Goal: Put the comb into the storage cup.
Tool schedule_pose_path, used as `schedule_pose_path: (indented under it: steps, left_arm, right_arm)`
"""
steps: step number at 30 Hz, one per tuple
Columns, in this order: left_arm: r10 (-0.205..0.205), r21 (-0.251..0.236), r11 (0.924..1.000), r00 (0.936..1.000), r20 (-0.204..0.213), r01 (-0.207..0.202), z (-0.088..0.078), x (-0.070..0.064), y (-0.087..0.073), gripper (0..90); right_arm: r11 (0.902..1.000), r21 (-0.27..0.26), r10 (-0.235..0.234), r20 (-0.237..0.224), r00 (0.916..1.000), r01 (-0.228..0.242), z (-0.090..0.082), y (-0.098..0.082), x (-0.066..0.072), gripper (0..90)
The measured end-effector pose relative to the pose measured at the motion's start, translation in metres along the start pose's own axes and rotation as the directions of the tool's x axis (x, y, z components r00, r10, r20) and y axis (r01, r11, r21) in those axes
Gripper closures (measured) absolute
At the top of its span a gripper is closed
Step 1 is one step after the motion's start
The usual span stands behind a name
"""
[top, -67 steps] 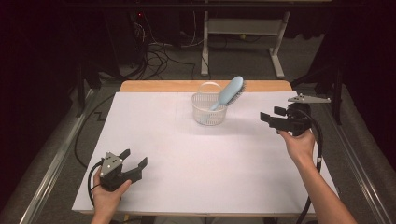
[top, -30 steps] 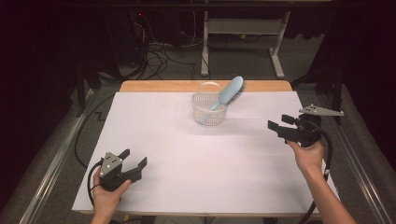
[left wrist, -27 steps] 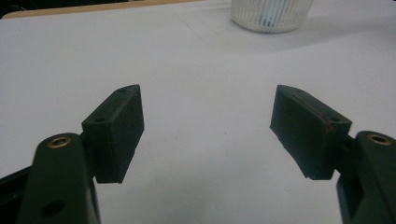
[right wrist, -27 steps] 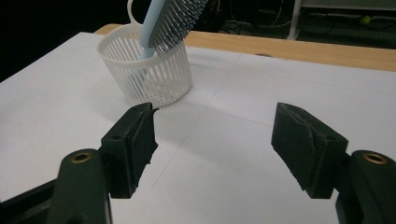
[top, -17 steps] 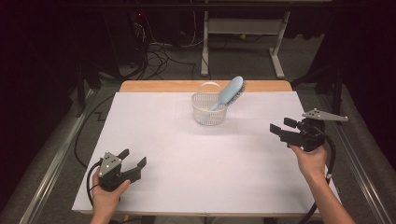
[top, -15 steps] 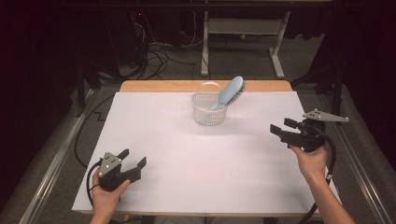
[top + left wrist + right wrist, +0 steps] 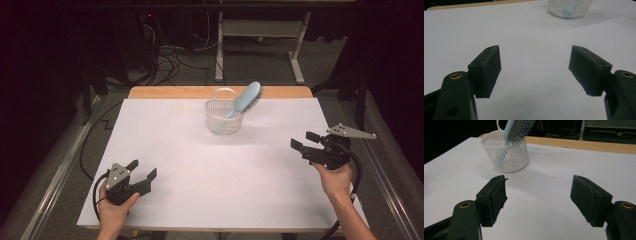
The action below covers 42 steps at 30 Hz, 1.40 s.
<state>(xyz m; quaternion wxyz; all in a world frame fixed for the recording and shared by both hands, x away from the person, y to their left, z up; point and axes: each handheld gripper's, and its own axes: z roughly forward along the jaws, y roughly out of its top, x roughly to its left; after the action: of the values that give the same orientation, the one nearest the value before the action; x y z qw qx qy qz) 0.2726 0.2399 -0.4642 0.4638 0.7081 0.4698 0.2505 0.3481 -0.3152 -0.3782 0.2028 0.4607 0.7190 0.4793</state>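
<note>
Scene: a bench (image 7: 165, 150) covered by a white sheet, seen from above, with a person's hands coming in from the near edge, one pair of tongs in each.
Left tongs (image 7: 141, 176): held in the left hand (image 7: 116, 210) low over the near left part of the sheet, tips aimed toward the far right.
Left tongs, state: jaws wide apart, bare white sheet between them in the left gripper view; nothing held.
Right tongs (image 7: 305, 141): held in the right hand (image 7: 336, 180) over the right edge of the sheet, tips aimed left and toward the far side.
Right tongs, state: jaws apart with nothing between them; they have just been opening further.
Basket (image 7: 224, 116): a small round white slatted basket with a hoop handle, standing upright near the far edge of the sheet, well ahead of both tongs and nearer to the right pair.
Brush (image 7: 245, 99): a light blue hairbrush standing handle-down in the basket, leaning so its bristled head sticks out over the rim on the side toward the right tongs.
Basket from the right tongs: ahead and to the left of the open jaws in the right gripper view, well apart from them, brush head (image 7: 520, 128) rising above the rim.
Basket from the left tongs: far ahead, at the top edge of the left gripper view (image 7: 569, 8), past the right jaw.
Gap: both tongs clear of basket and brush.
</note>
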Motion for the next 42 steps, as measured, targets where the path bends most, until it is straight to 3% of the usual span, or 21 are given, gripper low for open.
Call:
schedule_pose_path:
  steps: [27, 42]
  left_arm:
    - [0.001, 0.001, 1.0000, 1.0000, 0.000, -0.001, 0.000, -0.001, 0.000, 26.6]
    - [0.002, 0.000, 1.0000, 1.0000, 0.001, -0.002, 0.000, -0.001, 0.000, 26.6]
  right_arm:
    - [0.9987, -0.046, 0.021, -0.006, 0.9998, -0.021, -0.014, -0.026, 0.000, 27.1]
    - [0.9984, -0.046, 0.034, -0.005, 0.9994, -0.034, -0.020, -0.042, 0.001, 26.6]
